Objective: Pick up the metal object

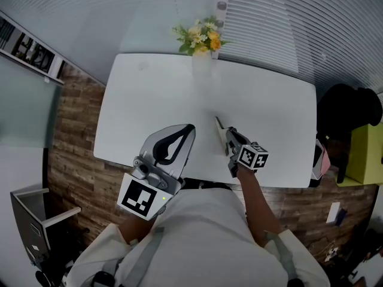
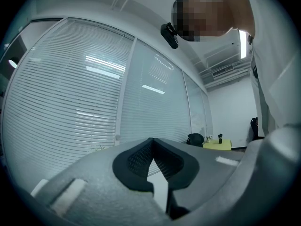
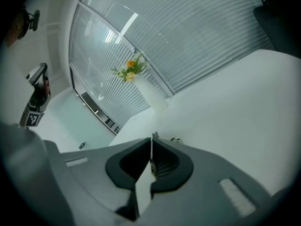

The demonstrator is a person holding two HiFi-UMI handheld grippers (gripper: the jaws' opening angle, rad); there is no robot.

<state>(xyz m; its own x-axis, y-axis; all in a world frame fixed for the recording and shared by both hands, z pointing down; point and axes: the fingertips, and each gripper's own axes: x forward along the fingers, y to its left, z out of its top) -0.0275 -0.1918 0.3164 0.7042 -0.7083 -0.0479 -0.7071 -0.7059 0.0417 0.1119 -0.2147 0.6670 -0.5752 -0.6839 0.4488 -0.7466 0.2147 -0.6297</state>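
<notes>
Centrally in the head view, the white table (image 1: pixel 149 100) showed a smooth, matt top with rounded corners. Near its upper edge stood a pale, slender vase (image 1: pixel 202 66) holding yellow and white flowers (image 1: pixel 201 37). Slatted blinds (image 1: pixel 287 23) filled the upper frame. Wood-grain planking (image 1: pixel 72 136) lay left of the table, and a dark rounded heap (image 1: pixel 348 109), possibly a bag, sat at the right edge.

The right gripper (image 1: pixel 227 136) hung over the lower middle of the table with its jaws pinched on the metal object (image 1: pixel 219 128). This was a thin, flat, pale strip that stuck out towards the vase. Nothing stood between it and the vase.

In the right gripper view the grey, grainy jaws of the right gripper (image 3: pixel 151 144) met on the strip's narrow edge (image 3: pixel 153 136). The black ribbed pads were set behind it, and the vase (image 3: pixel 155 97) and flowers (image 3: pixel 130 69) showed in the upper centre.

The left gripper (image 1: pixel 189 129) was held at lower left, off the table's near edge. In the left gripper view the jaws of the left gripper (image 2: pixel 151 142) were closed together on nothing, and blinds lay beyond.
</notes>
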